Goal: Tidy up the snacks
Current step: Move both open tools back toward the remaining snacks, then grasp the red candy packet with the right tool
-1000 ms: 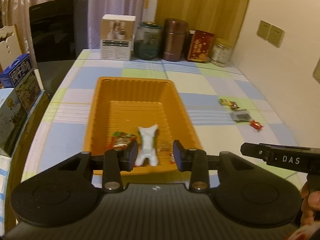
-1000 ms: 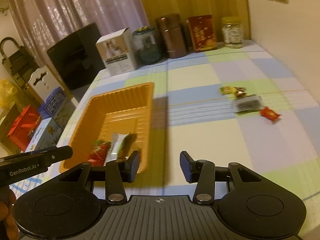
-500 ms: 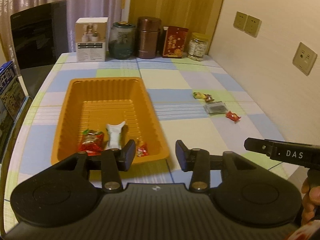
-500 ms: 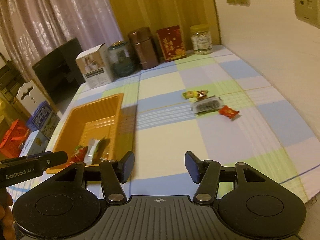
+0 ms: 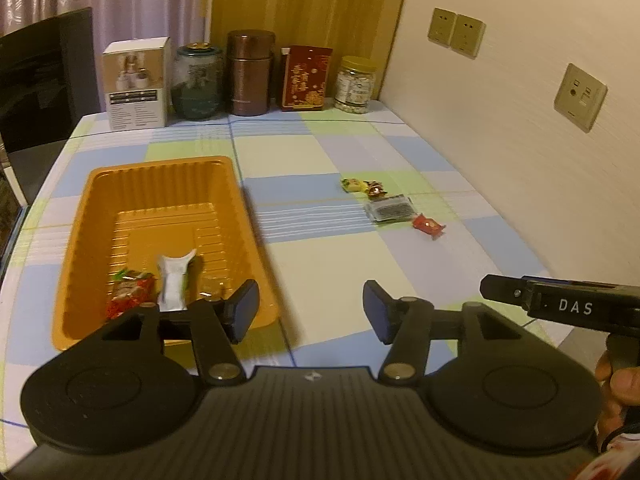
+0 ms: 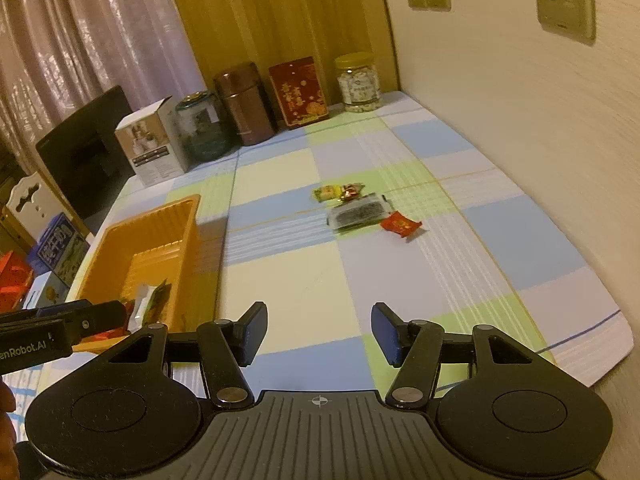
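An orange tray lies on the left of the checked table and holds a white packet, a red packet and a small sweet. Further right on the cloth lie a yellow sweet, a gold-red sweet, a dark sachet and a red sweet. My left gripper hovers by the tray's near right corner, jaws opening, nothing between them. My right gripper is open and empty over bare cloth, short of the loose snacks.
Along the back edge stand a white box, a glass jar, a brown canister, a red tin and a yellow-lidded jar. A wall with sockets borders the right. Boxes sit left of the table.
Both grippers have swung right, away from the tray and toward the loose snacks, and both sets of jaws stand wider. The white packet stays in the tray.
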Available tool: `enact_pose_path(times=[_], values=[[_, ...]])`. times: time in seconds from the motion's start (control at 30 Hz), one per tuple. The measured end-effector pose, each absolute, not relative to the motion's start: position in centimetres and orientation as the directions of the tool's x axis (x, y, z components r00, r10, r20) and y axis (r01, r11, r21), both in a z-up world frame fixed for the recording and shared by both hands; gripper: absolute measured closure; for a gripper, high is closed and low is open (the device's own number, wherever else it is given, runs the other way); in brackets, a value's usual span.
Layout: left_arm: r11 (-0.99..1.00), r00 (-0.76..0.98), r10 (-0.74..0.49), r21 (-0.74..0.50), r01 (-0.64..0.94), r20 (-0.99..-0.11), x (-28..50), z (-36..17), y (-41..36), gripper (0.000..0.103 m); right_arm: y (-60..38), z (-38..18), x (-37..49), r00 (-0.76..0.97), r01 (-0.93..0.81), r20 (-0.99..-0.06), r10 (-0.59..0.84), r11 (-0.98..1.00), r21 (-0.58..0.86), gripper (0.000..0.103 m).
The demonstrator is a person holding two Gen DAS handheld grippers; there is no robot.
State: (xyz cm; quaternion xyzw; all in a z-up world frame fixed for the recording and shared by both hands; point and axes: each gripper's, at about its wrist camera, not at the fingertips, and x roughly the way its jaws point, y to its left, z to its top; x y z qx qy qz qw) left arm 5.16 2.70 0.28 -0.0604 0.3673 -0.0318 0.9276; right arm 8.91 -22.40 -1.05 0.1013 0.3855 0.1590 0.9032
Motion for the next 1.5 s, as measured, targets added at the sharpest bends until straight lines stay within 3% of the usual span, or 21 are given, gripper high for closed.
enact_pose_path(times=[0.63, 1.5], values=[[0.984, 0.697, -0.176, -0.125, 0.124, -0.695, 10.8, -1.1, -1.1, 0.040, -26.7, -2.4, 13.1, 0.674, -0.187, -0.666, 0.319, 0.946, 0.263, 0.044], [0.948, 0.605, -0.223, -0.027, 0.316, -0.764, 27.3, -6.9, -4.9, 0.040, -25.9, -10.7, 27.5, 0.589, -0.467, -0.707, 0.391, 0.879, 0.097, 0.045]])
